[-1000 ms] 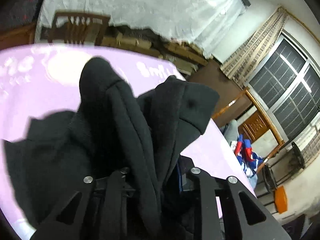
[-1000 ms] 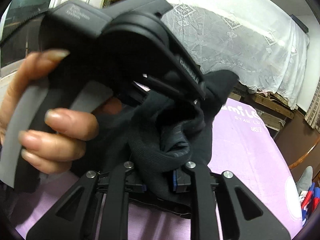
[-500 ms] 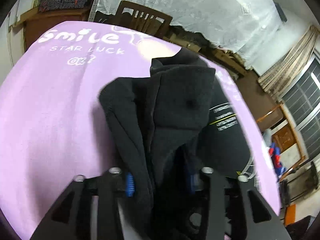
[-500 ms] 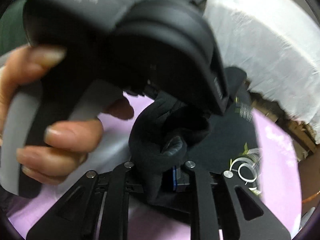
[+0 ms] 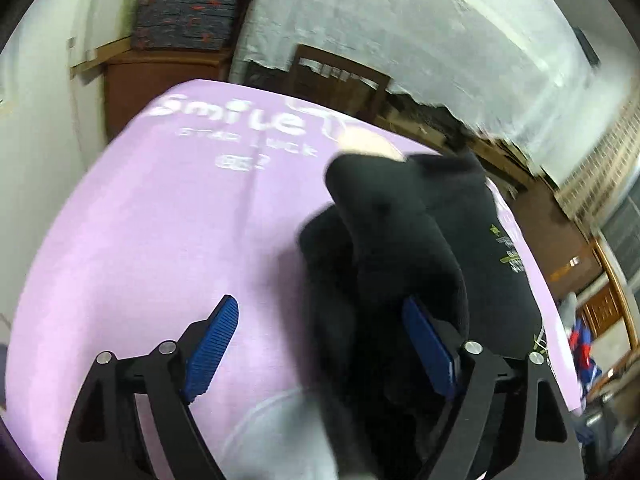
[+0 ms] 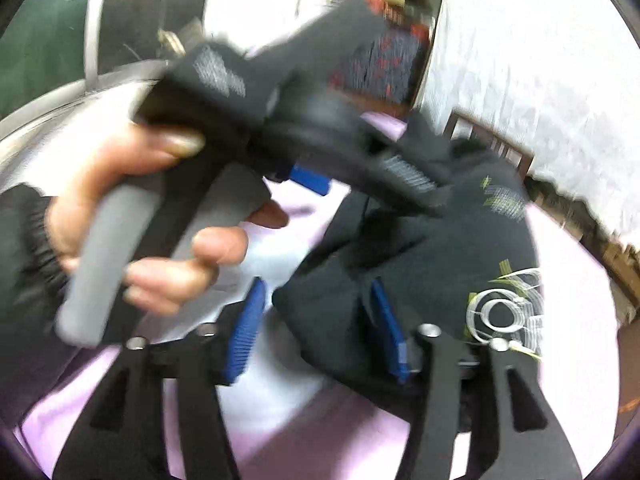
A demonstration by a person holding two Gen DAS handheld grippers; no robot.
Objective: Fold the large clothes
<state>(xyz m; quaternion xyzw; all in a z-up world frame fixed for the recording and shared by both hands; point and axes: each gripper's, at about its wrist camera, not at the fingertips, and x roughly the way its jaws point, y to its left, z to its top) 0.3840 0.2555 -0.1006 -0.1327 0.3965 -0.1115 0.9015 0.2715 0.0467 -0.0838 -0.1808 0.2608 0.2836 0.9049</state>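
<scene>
A black garment (image 5: 400, 264) with a white and yellow print (image 6: 504, 312) lies bunched on the purple tablecloth (image 5: 160, 240). My left gripper (image 5: 320, 344) hangs over it with its jaws opening. A raised fold leans on the right pad, and the left pad (image 5: 212, 348) stands bare over the cloth. My right gripper (image 6: 316, 332) is also opening. A corner of the garment sits between its pads, apart from the left pad (image 6: 244, 332). In the right wrist view a person's hand (image 6: 160, 220) holds the left gripper's handle just above the garment.
The purple tablecloth bears white lettering (image 5: 236, 120) at its far end. Behind the table stand a wooden chair (image 5: 340, 76), a white lace drape (image 5: 440, 20), and a wooden cabinet (image 5: 160, 76) with stacked dark patterned cushions (image 5: 188, 4). Windows and clutter lie to the right.
Both grippers were pinched on bunched black fabric and have spread their jaws, so the pads no longer squeeze it. The garment has sunk onto the tablecloth, and both views have swung sideways.
</scene>
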